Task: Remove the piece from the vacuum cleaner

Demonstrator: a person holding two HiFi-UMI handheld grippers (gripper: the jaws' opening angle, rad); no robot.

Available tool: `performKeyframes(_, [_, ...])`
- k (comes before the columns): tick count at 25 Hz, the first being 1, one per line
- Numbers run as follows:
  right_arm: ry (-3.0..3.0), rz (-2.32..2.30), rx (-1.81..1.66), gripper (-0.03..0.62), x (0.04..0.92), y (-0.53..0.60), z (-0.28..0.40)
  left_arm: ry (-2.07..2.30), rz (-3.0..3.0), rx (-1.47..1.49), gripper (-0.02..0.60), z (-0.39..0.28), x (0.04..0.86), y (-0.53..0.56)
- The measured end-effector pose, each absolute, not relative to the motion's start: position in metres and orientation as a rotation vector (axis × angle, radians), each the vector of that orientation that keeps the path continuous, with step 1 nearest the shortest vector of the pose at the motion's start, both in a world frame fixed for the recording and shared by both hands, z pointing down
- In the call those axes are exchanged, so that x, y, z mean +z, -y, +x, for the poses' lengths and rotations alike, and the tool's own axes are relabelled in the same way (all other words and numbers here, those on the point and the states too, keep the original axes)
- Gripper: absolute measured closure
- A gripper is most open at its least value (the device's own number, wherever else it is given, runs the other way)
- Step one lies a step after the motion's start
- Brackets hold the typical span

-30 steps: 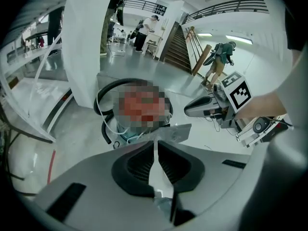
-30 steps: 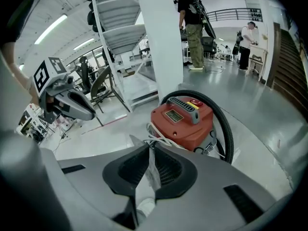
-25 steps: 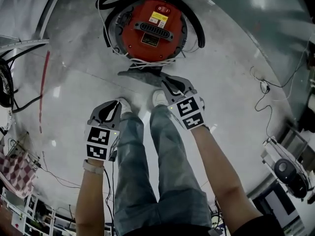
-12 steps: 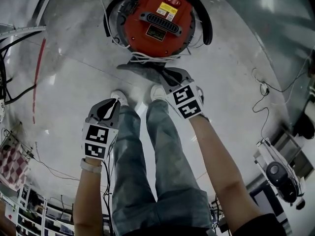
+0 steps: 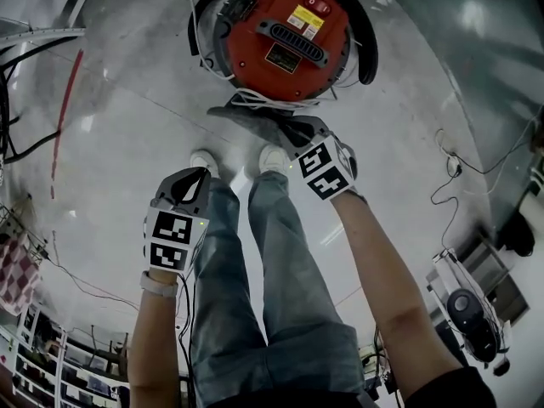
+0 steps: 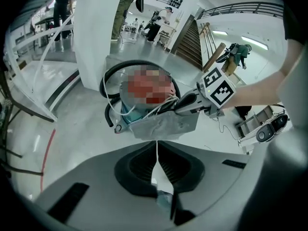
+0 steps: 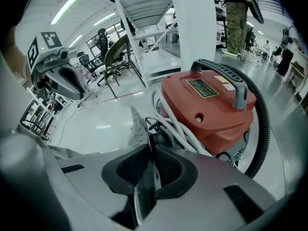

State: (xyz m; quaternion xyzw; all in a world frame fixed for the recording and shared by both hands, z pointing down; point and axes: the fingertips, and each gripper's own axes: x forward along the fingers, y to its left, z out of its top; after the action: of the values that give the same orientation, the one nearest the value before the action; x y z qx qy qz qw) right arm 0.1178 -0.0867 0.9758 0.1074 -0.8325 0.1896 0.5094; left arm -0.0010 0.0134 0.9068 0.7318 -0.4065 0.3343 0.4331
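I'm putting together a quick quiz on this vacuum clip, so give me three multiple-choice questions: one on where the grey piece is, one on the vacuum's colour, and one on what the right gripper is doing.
1. Where is the grey fabric piece?
A. On top of the lid
B. At the side of the vacuum cleaner nearest the person's shoes
C. On the floor behind the person

2. What colour is the vacuum cleaner's body?
A. Blue
B. Yellow
C. Red

3. What state is the right gripper in?
A. Shut on the grey fabric piece
B. Open, clear of everything
C. Shut and empty

Answers:
1 B: the head view shows the piece between the vacuum cleaner's base and the shoes.
2 C: the round body is red in the head view and the right gripper view.
3 A: the right gripper view shows the thin grey sheet pinched between the closed jaws.
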Motion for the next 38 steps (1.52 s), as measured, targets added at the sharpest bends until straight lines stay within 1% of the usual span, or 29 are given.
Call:
performKeyframes(9, [2.035,0.209,0.366,0.548,0.977,0.076,0.112,1.018,1.790,0.832,0.560,-0.001,0.909,-0.017])
performKeyframes(22, [2.006,0.163,0.259,0.551,0.976,0.056,0.105,1.024,1.767,0.838,0.560,0.000,0.908,-0.033])
performKeyframes(30, [1.989,0.182,0.286,0.551,0.977,0.053,0.098,1.002,1.773,0.858,0.560,0.000,0.909,-0.044])
performKeyframes(38, [2.024,0.180,0.160,0.551,0.978,0.046,0.105,1.009,1.775,0.865,0.560,-0.005,0.907,-0.046])
